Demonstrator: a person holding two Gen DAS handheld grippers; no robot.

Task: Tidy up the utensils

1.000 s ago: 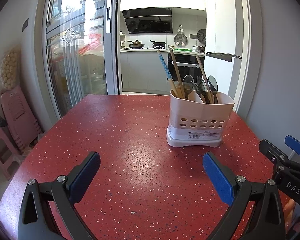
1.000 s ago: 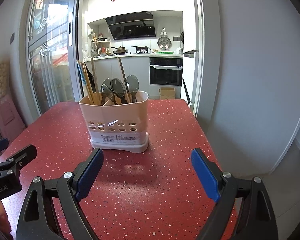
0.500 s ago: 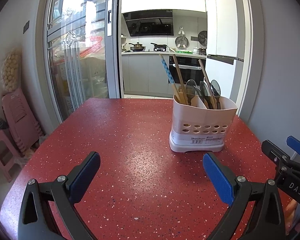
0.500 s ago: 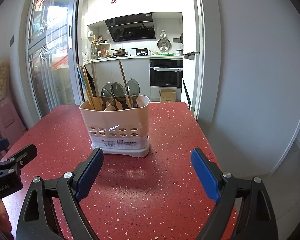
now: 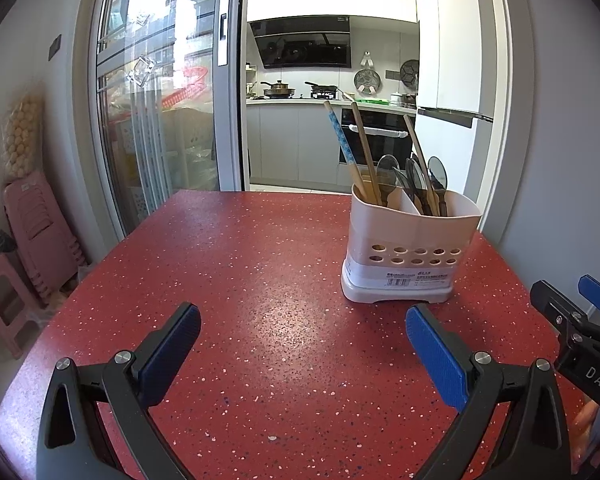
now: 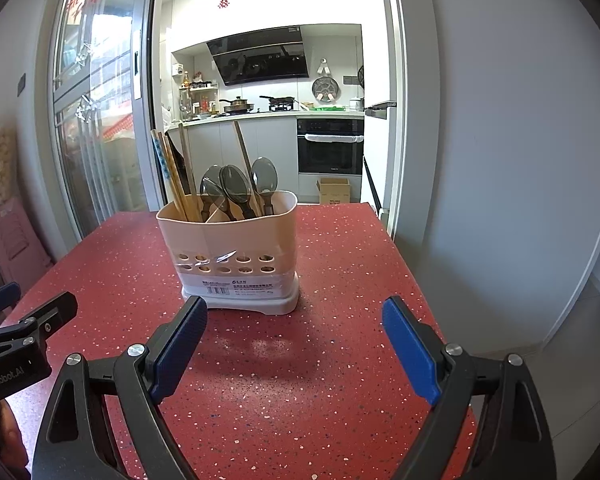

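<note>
Nearest the cameras, both grippers are held low over the red speckled bench (image 5: pixel 260 280). The left gripper (image 5: pixel 302 330) is seen w/ its jaws spread wide, nothing between them, only bare bench below. The right gripper (image 6: pixel 294 326) is likewise wide open and empty; its left blue pad is seen just in front of the holder's base, not touching as far as can be told.

Further back, a beige utensil holder (image 6: pixel 236 256) is stood upright on the bench, toward the right edge in the left-wrist view. It is split into 2 compartments by a divider. Chopsticks (image 6: pixel 172 176) are leaned in the left compartment; spoons (image 6: pixel 236 188) are stood bowl-up in the right one, w/ one more wooden stick among them.

Beyond the bench, a kitchen (image 5: pixel 328 80) is seen through an open sliding glass door (image 5: pixel 164 92).
</note>
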